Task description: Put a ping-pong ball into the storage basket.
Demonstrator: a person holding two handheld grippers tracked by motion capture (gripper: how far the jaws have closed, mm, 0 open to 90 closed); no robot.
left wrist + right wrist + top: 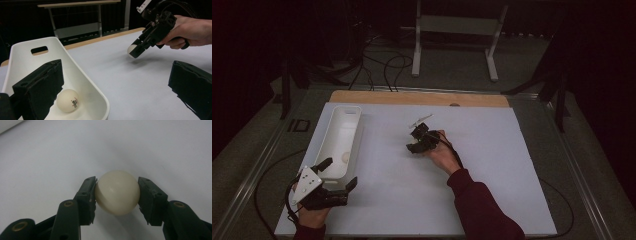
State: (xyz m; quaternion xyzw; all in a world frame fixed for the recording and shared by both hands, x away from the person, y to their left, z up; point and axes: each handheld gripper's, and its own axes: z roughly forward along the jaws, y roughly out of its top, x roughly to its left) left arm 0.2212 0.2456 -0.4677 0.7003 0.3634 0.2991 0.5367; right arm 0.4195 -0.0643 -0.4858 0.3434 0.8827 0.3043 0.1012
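Note:
My right gripper point(117, 188) is shut on a cream ping-pong ball point(117, 192), both pads pressing its sides just above the white table top. From above, this right gripper point(415, 146) sits near the middle of the table, pointing left. The left gripper view shows it farther off with the ball point(131, 50) at its tip. My left gripper point(339, 174) rests at the near left corner, jaws wide open with nothing between them, next to a white bin point(343, 120). A second ping-pong ball point(67, 100) with a small printed logo lies in the bin point(82, 77).
The white sheet point(492, 170) covers a wooden table whose bare far edge point(412, 97) shows behind it. A white metal stand point(457, 30) and loose cables point(382, 65) are on the floor beyond. Cables trail from both grippers off the table's sides.

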